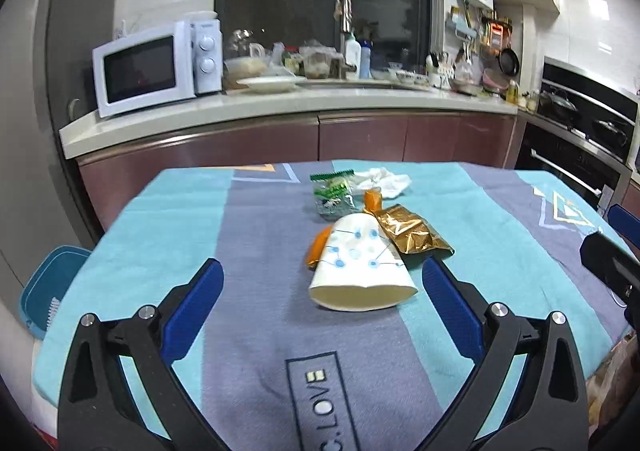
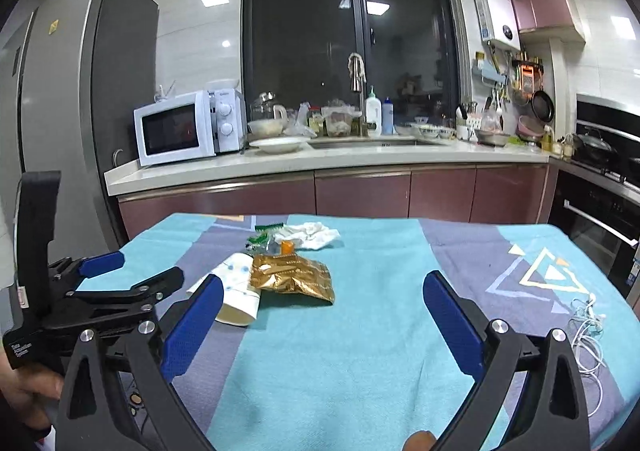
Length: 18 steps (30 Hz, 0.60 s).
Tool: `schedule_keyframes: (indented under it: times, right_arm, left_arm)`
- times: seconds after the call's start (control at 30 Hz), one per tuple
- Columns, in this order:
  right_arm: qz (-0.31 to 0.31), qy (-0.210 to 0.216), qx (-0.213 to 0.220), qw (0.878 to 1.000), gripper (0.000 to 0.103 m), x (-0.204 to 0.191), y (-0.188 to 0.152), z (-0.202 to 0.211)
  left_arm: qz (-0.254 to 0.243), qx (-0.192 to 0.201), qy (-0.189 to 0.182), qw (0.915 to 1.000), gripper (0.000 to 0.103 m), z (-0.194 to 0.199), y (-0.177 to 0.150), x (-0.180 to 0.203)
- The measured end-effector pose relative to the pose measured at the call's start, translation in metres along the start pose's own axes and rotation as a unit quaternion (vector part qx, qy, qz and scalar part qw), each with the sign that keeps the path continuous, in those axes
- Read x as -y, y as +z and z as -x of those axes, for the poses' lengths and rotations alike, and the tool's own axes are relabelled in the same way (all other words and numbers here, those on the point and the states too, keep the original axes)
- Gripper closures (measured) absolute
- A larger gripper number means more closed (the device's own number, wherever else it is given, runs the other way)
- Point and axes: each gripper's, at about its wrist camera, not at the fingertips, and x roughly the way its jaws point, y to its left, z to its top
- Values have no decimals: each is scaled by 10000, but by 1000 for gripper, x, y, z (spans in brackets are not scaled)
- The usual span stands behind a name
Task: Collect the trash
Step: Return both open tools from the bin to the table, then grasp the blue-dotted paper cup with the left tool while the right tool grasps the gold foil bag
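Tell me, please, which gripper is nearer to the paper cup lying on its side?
Left. The left gripper is open right before the paper cup; the right gripper is open, off to the cup's right.

A home kitchen: microwave [image 2: 188, 129], sink faucet [image 2: 357, 77], hanging pans [image 2: 543, 105], built-in oven [image 2: 592, 219] and a cloth-covered table [image 2: 360, 331].

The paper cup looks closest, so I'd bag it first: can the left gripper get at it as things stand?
Probably yes: the left gripper is open, and the flattened paper cup lies just ahead, with nothing between.
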Motion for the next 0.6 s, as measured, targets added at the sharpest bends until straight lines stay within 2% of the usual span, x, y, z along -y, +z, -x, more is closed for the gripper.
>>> schedule_keyframes:
  times: [0.2, 0.6]
  right_arm:
    - [-109, -17, -154, 9998, 7, 9, -3, -16]
    - [-255, -35, -410, 9988, 7, 33, -1, -50]
  left_arm:
    - [-115, -375, -134, 9991, 5, -35, 7, 16]
    - [-376, -942, -120, 9948, 5, -86, 6, 39]
